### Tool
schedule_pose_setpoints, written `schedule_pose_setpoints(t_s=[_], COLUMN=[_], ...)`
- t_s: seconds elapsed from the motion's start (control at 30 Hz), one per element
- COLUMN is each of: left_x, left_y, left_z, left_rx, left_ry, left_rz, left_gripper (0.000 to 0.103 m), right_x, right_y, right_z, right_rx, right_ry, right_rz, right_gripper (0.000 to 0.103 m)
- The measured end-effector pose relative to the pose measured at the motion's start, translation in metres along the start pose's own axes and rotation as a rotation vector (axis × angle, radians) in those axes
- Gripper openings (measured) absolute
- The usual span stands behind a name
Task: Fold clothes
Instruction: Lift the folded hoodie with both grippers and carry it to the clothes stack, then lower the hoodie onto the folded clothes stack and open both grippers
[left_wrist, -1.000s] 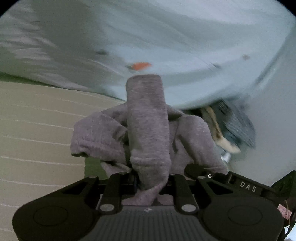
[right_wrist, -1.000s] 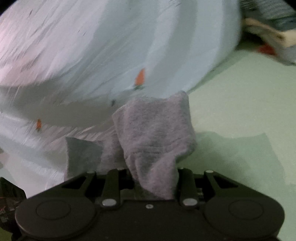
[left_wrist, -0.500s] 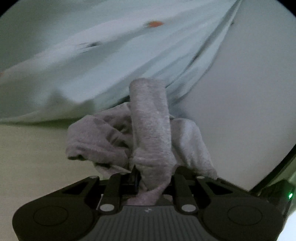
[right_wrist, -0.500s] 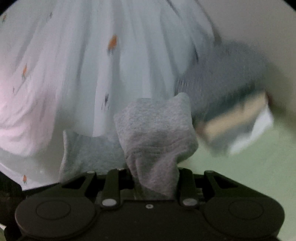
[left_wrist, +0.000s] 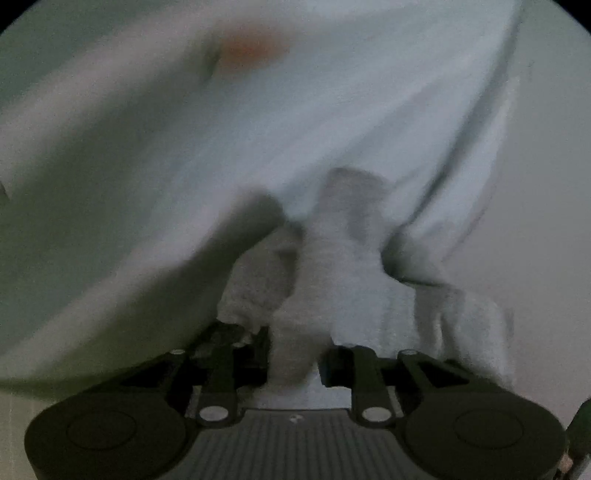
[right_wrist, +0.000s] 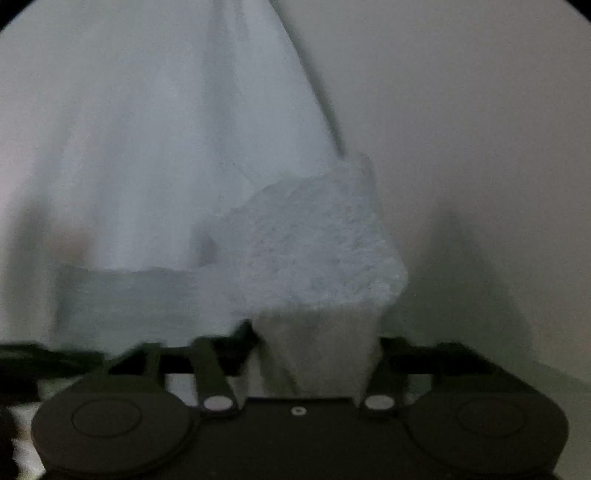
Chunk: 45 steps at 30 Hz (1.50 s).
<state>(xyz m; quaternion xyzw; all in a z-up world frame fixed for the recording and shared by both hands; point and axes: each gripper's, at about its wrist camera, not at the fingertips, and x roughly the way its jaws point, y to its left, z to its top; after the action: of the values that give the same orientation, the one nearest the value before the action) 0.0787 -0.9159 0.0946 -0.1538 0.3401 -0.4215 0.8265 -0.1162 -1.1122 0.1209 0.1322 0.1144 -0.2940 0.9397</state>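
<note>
The grey knit garment (left_wrist: 332, 266) rises straight out of the left tool (left_wrist: 293, 363), a bunched ridge of it running up and away from the camera along the line of the fingers, with looser folds spilling to either side. The jaws of this tool are opening, yet the cloth is still pinched in the narrow gap between them. In the right wrist view the same grey knit (right_wrist: 314, 251) stands up from the right tool (right_wrist: 317, 354) as a broad, blunt flap leaning a little to the right; these jaws are opening too and stand wide, the cloth between them but with slack showing on its left side, so no firm pinch shows here. Behind the grey cloth in both views hangs a pale blue sheet (left_wrist: 258, 140) (one blurred orange mark on it), its folds running down toward the tools. Both pictures are smeared with motion, so finer detail is lost. A plain pale wall (right_wrist: 461, 129) fills the right side.
</note>
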Motion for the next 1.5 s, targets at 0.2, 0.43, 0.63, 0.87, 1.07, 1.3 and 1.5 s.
schedule_pose_setpoints(t_s=[0.2, 0.43, 0.63, 0.87, 1.07, 1.3, 1.5], left_x=[0.066, 0.087, 0.047, -0.023, -0.107, -0.146, -0.179], left_y=[0.041, 0.052, 0.033, -0.004, -0.013, -0.018, -0.027], left_z=[-0.021, -0.029, -0.03, -0.052, -0.1, -0.156, -0.205], left_rx=[-0.018, -0.022, 0.102, 0.255, 0.274, 0.322, 0.409], left_ry=[0.098, 0.116, 0.061, -0.033, -0.049, 0.007, 0.058], left_rz=[0.168, 0.182, 0.247, 0.216, 0.152, 0.137, 0.138], left_gripper=[0.033, 0.062, 0.072, 0.093, 0.103, 0.103, 0.103], right_x=[0.085, 0.101, 0.082, -0.044, -0.125, -0.186, -0.221], right_y=[-0.002, -0.002, 0.02, 0.03, 0.043, 0.054, 0.042], right_z=[-0.056, -0.085, -0.065, -0.065, -0.088, -0.141, -0.187], right_rx=[-0.071, -0.073, -0.157, -0.189, -0.096, -0.093, -0.033], right_ry=[0.071, 0.06, 0.017, -0.157, -0.081, 0.013, 0.138], right_rz=[-0.227, -0.221, -0.229, -0.238, -0.141, -0.194, -0.187], right_gripper=[0.079, 0.079, 0.086, 0.103, 0.103, 0.103, 0.103])
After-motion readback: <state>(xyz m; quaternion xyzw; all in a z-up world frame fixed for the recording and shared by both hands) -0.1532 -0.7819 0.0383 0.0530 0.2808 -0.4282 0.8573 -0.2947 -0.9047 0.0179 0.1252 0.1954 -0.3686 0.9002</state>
